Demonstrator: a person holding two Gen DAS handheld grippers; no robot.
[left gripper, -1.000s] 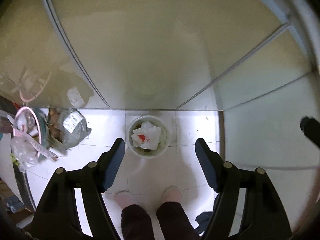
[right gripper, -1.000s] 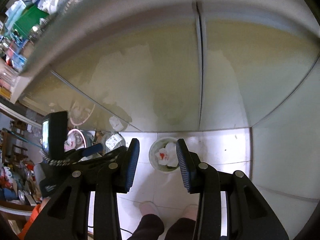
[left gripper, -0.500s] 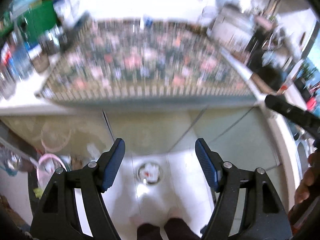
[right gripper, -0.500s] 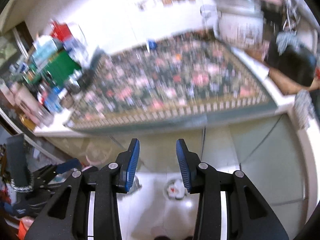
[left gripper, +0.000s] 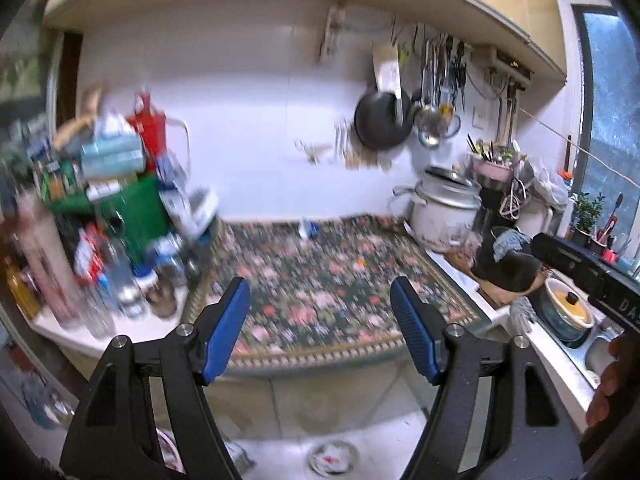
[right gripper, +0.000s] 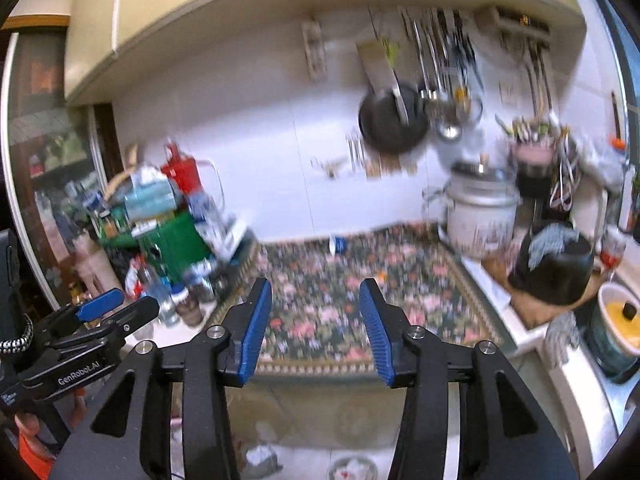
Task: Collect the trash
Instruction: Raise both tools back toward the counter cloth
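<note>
My left gripper (left gripper: 320,330) is open and empty, held in front of a floral mat (left gripper: 332,296) on the kitchen counter. My right gripper (right gripper: 316,326) is open and empty over the same mat (right gripper: 360,300). A small blue and white scrap (left gripper: 307,229) lies at the mat's far edge; it also shows in the right wrist view (right gripper: 337,243). A tiny orange bit (left gripper: 361,263) lies on the mat. The white trash bin (left gripper: 333,458) with crumpled paper stands on the floor below, also at the bottom of the right wrist view (right gripper: 352,468). The views are blurred.
Bottles and boxes (left gripper: 100,240) crowd the counter's left end. A rice cooker (left gripper: 444,208) and a black pot (left gripper: 508,260) stand at the right. A pan (left gripper: 382,120) and utensils hang on the wall. A sink (left gripper: 600,356) is at the far right.
Both grippers have swung upward from the floor and the trash bin to the counter top. The bin has dropped to the bottom edge of both views. Both jaws stay open.
</note>
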